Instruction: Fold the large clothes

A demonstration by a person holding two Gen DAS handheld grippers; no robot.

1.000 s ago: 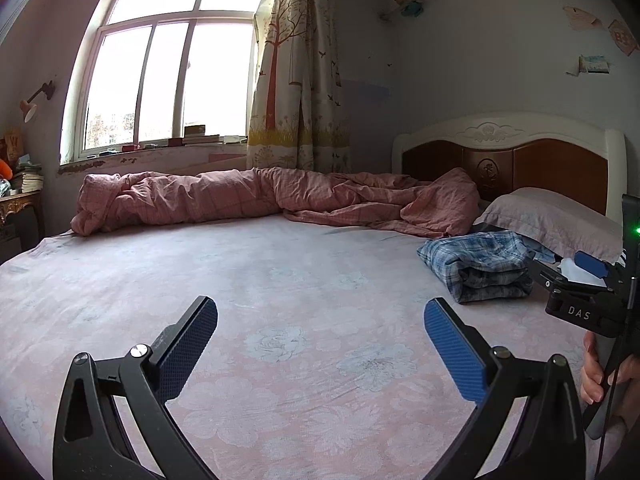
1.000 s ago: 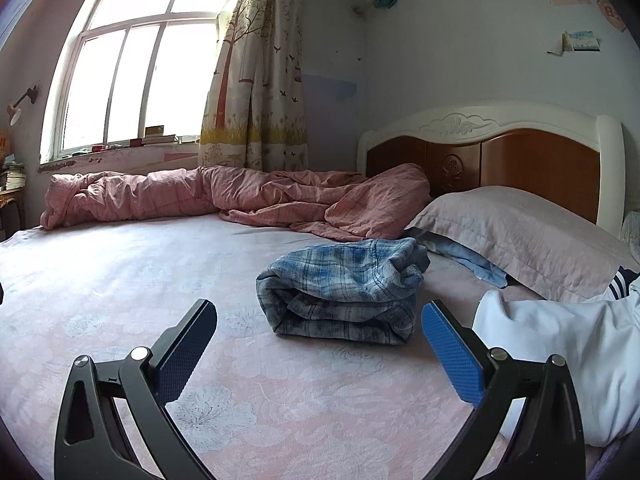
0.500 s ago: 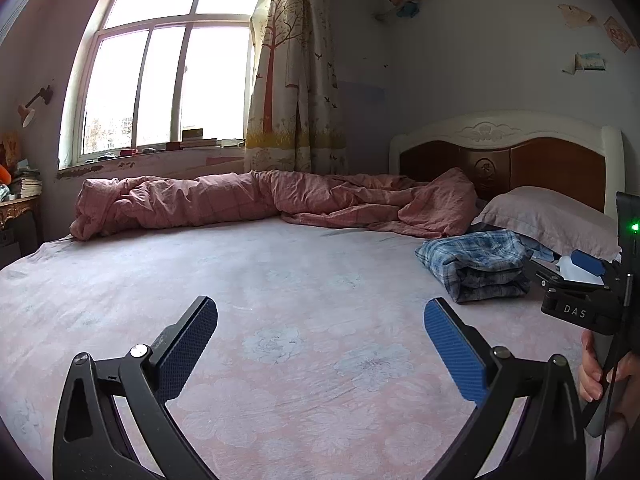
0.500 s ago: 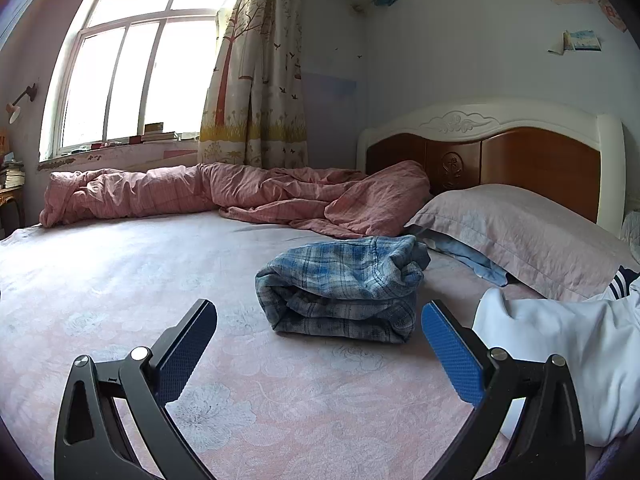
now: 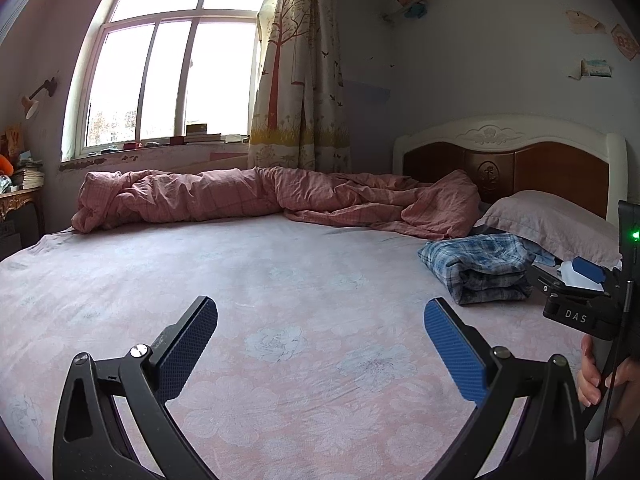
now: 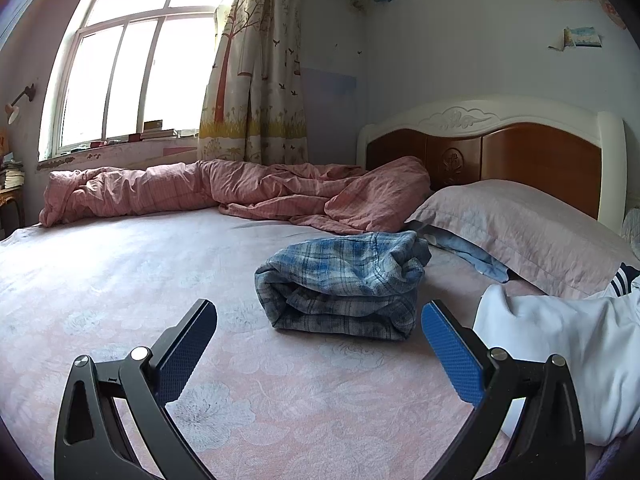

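"DAS" on right gripper (image 5: 576, 316) body. Both fingers wide, empty. Plaid bundle (image 6: 344, 284) just ahead of right fingers (image 6: 452, 356); left gripper (image 5: 320, 348) over bare bed (image 5: 280, 280).

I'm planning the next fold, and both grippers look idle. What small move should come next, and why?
Probably swing the right gripper right, toward the white garment. The plaid bundle ahead of it already lies folded on the bed, while the white one sits loose near the pillow. Both grippers, including the left gripper, are open and hold nothing.
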